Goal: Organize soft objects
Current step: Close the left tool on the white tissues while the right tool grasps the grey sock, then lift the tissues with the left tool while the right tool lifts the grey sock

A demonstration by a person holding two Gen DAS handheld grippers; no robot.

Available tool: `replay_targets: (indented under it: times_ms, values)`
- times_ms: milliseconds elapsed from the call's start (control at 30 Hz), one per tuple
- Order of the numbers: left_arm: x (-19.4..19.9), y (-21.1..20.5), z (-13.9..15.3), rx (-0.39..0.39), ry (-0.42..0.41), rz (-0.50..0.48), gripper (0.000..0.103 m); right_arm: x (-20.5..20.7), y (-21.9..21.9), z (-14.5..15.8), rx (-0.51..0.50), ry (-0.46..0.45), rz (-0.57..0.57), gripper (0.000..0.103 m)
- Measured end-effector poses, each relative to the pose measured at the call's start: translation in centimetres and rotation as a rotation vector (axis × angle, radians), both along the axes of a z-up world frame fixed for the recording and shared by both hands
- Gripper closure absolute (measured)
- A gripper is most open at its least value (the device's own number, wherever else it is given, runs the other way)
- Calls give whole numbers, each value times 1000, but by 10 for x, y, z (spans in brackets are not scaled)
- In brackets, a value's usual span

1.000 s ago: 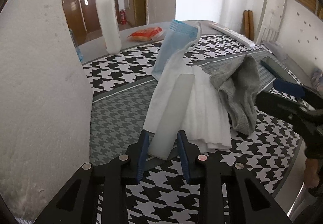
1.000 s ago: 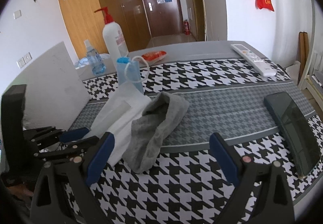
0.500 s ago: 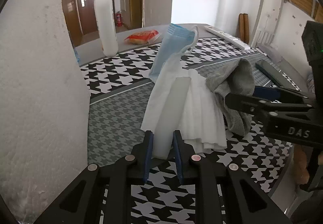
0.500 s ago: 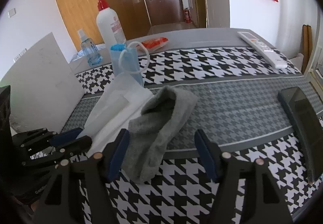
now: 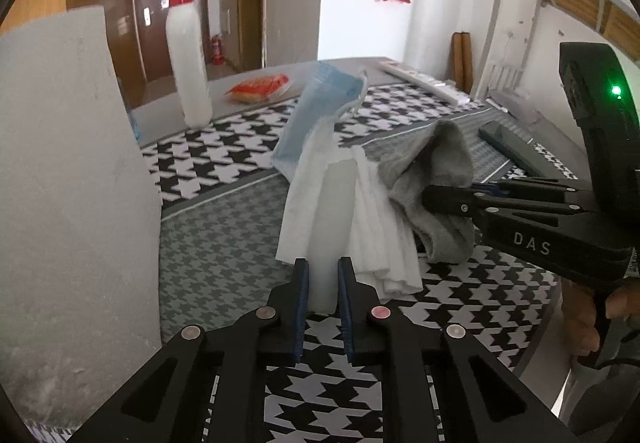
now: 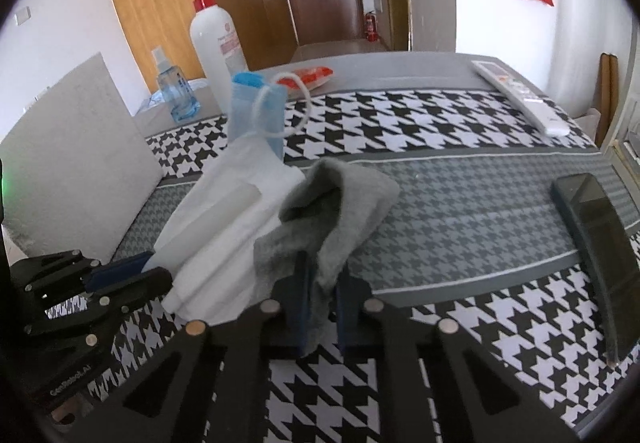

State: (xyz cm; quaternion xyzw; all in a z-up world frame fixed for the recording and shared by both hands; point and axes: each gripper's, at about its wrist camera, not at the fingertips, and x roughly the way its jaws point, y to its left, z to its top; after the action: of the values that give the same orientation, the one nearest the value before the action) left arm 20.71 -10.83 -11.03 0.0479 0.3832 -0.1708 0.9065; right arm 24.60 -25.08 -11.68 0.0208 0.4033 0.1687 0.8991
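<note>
Right claw (image 6: 320,307) is pinching the gray sock's (image 6: 340,199) near end — left claw (image 5: 323,283) grips white cloth (image 5: 340,211) stretching straight ahead.

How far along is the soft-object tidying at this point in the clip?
Nothing looks sorted yet. In hand: the left gripper is shut on the white tissue pack, and the right gripper is shut on the grey sock. Left: both of these, and the blue face mask still draped at the pile's far end.
</note>
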Motion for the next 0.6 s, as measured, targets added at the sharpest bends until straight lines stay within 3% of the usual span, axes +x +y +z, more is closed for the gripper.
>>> replay_targets:
  times_ms: [600]
  values:
    - [-31, 5, 29, -35, -99, -24, 88, -37, -19, 46, 36, -129, -67, 91]
